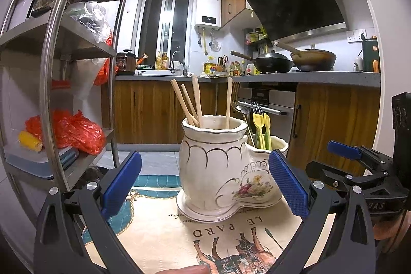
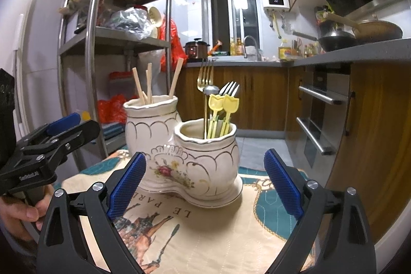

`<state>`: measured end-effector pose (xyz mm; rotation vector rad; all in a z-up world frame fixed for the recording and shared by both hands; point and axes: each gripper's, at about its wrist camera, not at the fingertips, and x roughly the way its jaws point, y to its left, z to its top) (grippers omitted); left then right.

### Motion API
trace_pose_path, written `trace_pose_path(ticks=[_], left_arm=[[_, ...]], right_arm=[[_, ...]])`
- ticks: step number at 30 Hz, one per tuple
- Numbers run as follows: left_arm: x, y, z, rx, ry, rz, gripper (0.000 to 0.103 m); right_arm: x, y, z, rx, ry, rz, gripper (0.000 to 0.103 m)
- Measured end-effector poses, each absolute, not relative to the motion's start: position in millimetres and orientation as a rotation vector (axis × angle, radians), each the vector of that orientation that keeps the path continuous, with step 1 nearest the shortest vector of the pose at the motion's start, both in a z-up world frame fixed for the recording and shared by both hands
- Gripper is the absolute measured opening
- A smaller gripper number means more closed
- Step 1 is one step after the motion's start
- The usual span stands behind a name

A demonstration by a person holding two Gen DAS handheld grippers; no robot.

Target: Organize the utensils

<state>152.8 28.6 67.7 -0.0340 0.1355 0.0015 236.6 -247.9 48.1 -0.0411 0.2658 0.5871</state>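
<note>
Standing spread and empty, left gripper [image 1: 203, 184] and right gripper [image 2: 205, 182] flank the white floral ceramic two-cup holder [image 2: 190, 158] on the table; a careless nudge could topple its chopsticks [image 2: 147, 86] and forks [image 2: 221, 104].

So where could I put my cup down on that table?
The cloth is bare in front of the holder, between the two tongs. The teal border right of the holder is also bare. The cups themselves are crowded: chopsticks in one, forks in the other.
</note>
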Motion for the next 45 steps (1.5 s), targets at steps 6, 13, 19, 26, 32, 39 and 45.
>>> trace_pose_path(ticks=[6, 13, 19, 26, 32, 39, 45], left_arm=[[152.7, 28.5, 67.9, -0.031, 0.135, 0.001, 0.098], [153.5, 29.1, 67.8, -0.031, 0.143, 0.000, 0.098], [153.8, 28.7, 67.8, -0.029, 0.141, -0.001, 0.098], [153.7, 28.4, 67.7, -0.030, 0.143, 0.000, 0.098], [153.7, 28.8, 68.3, -0.024, 0.144, -0.007, 0.098], [153.7, 28.2, 68.2, -0.023, 0.144, -0.007, 0.098], [153.4, 28.3, 68.3, -0.023, 0.143, -0.007, 0.098]], right_arm=[[238.4, -248.5, 47.6, -0.040, 0.274, 0.582, 0.093], [238.3, -248.4, 47.6, -0.038, 0.274, 0.583, 0.093], [238.8, -248.1, 46.9, -0.040, 0.276, 0.585, 0.093], [238.8, -248.1, 46.9, -0.040, 0.276, 0.585, 0.093], [238.8, -248.0, 47.0, -0.040, 0.277, 0.584, 0.094], [238.7, -247.9, 47.2, -0.040, 0.277, 0.584, 0.094], [239.0, -247.4, 47.2, -0.040, 0.276, 0.585, 0.094]])
